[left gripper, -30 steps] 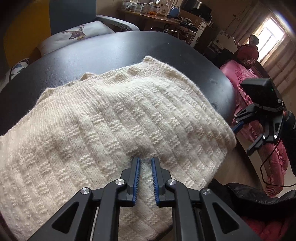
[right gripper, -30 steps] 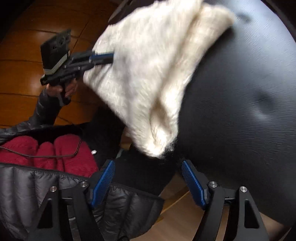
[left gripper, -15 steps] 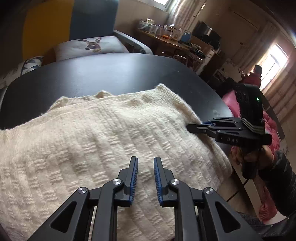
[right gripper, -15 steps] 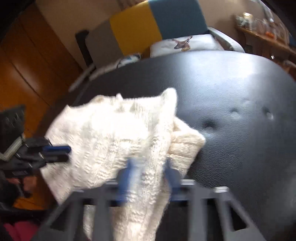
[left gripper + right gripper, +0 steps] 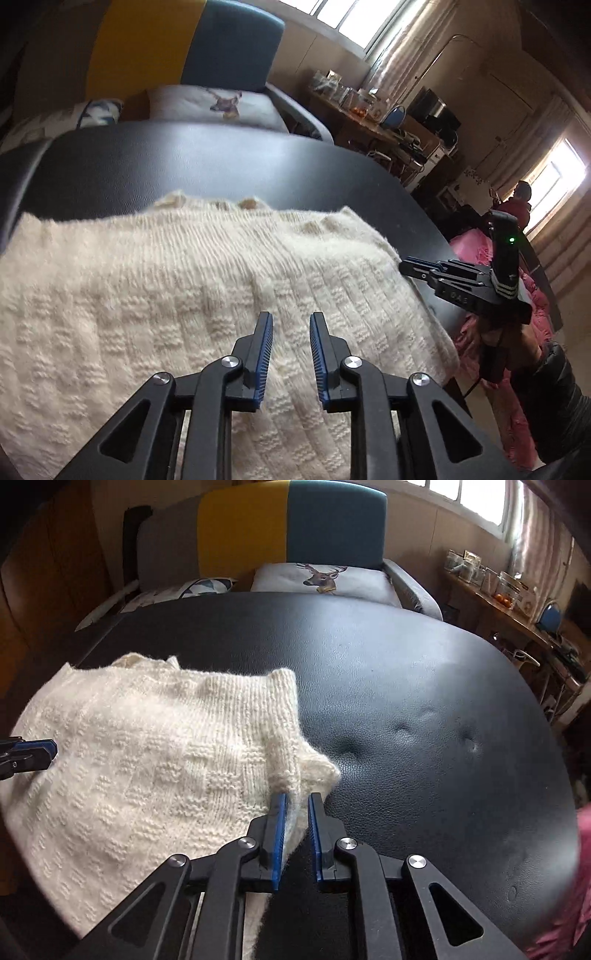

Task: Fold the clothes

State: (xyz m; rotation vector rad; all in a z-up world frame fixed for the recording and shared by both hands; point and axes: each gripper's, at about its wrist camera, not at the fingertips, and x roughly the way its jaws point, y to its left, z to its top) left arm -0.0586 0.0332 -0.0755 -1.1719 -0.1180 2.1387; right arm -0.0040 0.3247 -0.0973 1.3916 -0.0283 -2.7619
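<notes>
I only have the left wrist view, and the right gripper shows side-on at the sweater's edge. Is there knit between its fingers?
Observer: Yes. In the right wrist view the right gripper straddles the cream sweater at its near corner, with fuzzy knit between the pads. I cannot tell whether it is clamped.
Operator: One layer there?
Observer: No. A second layer peeks out beneath the ribbed band, on the black table.
Operator: And my gripper from that side?
Observer: The left gripper is at the sweater's left edge.

Fuzzy cream knit sweater on glossy black leather-like table
</notes>
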